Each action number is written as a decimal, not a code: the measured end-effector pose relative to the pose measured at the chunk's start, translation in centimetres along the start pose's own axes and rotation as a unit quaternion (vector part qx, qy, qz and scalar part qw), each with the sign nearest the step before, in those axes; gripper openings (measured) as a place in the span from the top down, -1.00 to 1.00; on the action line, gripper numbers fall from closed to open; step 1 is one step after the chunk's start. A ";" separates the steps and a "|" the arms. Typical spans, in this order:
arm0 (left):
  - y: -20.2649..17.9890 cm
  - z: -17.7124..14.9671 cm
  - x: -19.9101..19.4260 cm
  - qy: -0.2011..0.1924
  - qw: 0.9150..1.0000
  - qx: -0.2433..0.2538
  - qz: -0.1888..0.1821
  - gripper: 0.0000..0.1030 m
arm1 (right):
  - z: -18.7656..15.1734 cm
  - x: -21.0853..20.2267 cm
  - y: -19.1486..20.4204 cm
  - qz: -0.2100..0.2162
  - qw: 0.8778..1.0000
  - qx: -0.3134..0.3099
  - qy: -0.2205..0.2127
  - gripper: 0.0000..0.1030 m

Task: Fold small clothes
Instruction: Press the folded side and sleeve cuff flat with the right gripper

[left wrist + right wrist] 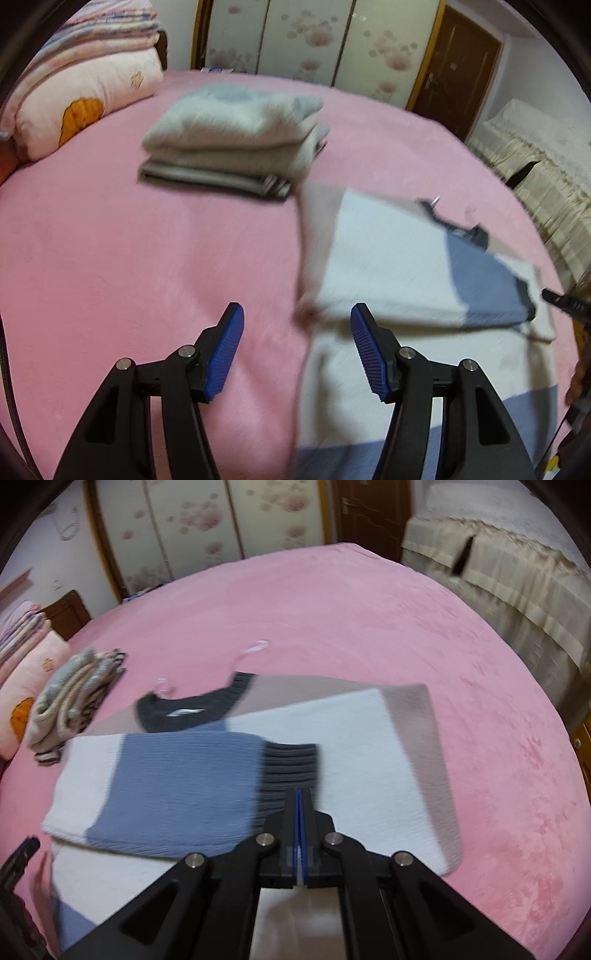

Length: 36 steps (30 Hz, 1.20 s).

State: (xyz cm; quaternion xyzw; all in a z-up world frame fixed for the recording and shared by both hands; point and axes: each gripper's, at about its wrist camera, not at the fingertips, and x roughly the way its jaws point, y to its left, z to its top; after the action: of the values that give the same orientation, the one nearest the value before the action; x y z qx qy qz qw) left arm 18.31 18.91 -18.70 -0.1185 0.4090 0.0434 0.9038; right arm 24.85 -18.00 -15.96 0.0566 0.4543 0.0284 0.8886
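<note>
A small knit sweater (369,738) in white, blue and tan with a dark grey collar lies on the pink bed (332,609). One sleeve (177,790) is folded across its body. My right gripper (299,797) is shut on the sleeve's dark ribbed cuff (288,768). In the left wrist view the sweater (388,266) lies right of centre. My left gripper (297,325) is open and empty, hovering at the sweater's left edge, its right finger over the fabric.
A stack of folded clothes (232,136) sits at the back of the bed, also in the right wrist view (70,701). Pillows (81,92) lie at far left. A beige covered sofa (517,583) stands right of the bed. Wardrobe doors (314,40) are behind.
</note>
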 end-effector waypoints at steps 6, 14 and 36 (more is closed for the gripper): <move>-4.7 2.8 2.3 -0.006 0.999 0.047 -0.024 -0.24 | 0.3 0.7 4.4 0.031 0.999 -0.036 0.010 0.98; -6.0 0.5 7.5 0.043 0.996 0.074 -0.015 -0.16 | -1.7 4.5 5.0 0.004 0.997 -0.060 0.047 0.98; -6.9 1.7 1.8 0.031 0.997 0.071 -0.030 -0.68 | -2.3 -0.7 1.5 0.006 0.998 -0.020 0.051 0.95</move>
State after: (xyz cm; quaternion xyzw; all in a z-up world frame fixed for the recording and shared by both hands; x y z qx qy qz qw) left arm 21.97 12.64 -17.69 -0.0677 0.4349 -0.0162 0.8978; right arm 22.60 -16.38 -16.58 0.0404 0.4984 0.0457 0.8648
